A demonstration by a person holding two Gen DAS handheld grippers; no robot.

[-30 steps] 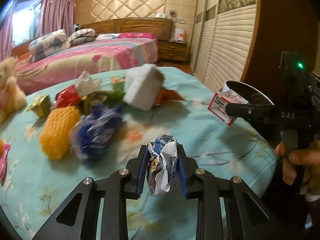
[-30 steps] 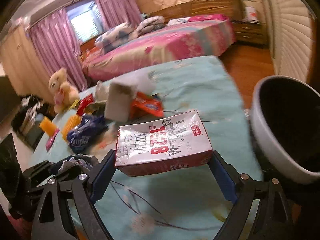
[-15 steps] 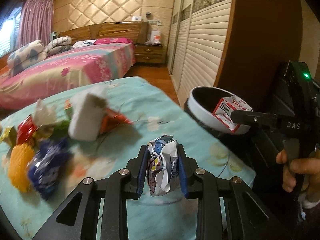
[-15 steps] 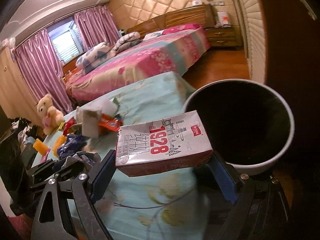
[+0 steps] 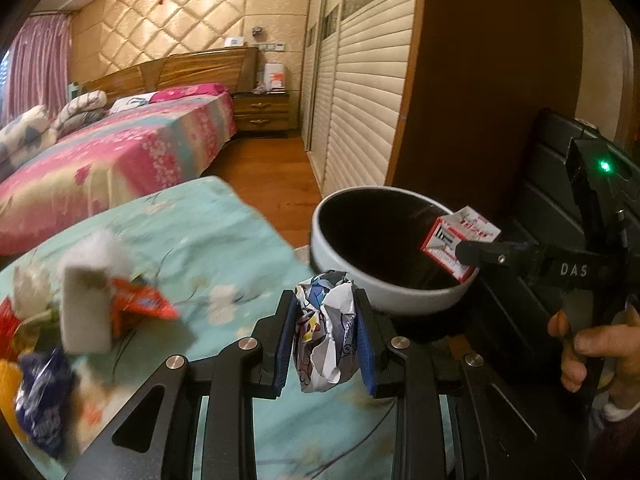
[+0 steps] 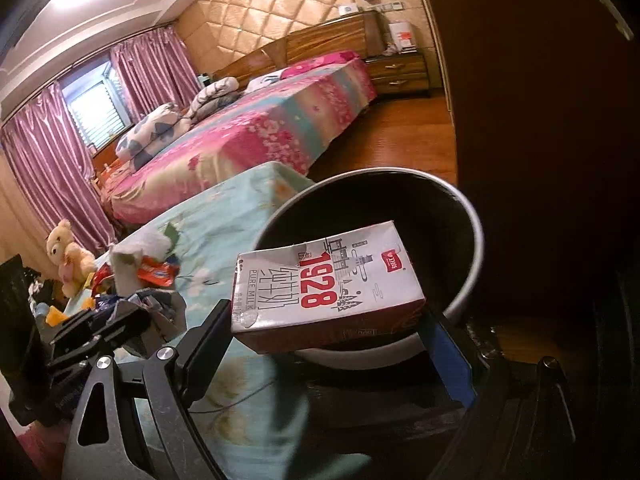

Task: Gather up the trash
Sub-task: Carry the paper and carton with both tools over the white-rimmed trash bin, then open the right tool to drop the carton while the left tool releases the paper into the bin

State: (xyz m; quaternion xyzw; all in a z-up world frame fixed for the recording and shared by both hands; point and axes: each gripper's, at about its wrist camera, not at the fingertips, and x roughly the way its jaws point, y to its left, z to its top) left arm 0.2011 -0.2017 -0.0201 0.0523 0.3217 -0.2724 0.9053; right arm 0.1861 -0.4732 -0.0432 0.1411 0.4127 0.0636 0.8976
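My left gripper (image 5: 326, 336) is shut on a crumpled ball of printed paper (image 5: 326, 332), held over the right edge of the turquoise tablecloth (image 5: 208, 232), just short of the bin. My right gripper (image 6: 328, 320) is shut on a white milk carton (image 6: 326, 286) with red "1928" print, gripped by its two ends. The carton (image 5: 460, 240) hangs over the near rim of the round white bin (image 5: 384, 296) with a black inside (image 6: 400, 208). A hand (image 5: 588, 344) holds the right gripper's handle.
Several pieces of trash lie on the cloth at the left: a white box (image 5: 86, 304), an orange wrapper (image 5: 142, 304), a blue wrapper (image 5: 40, 396). A dark wooden panel (image 5: 492, 80) rises right behind the bin. A bed (image 5: 112, 160) and a teddy bear (image 6: 66, 256) lie beyond.
Both grippers have swung to the right with their loads. The bin has come from the right edge toward the middle, and the carton now hangs over its opening. Both grips are unchanged.
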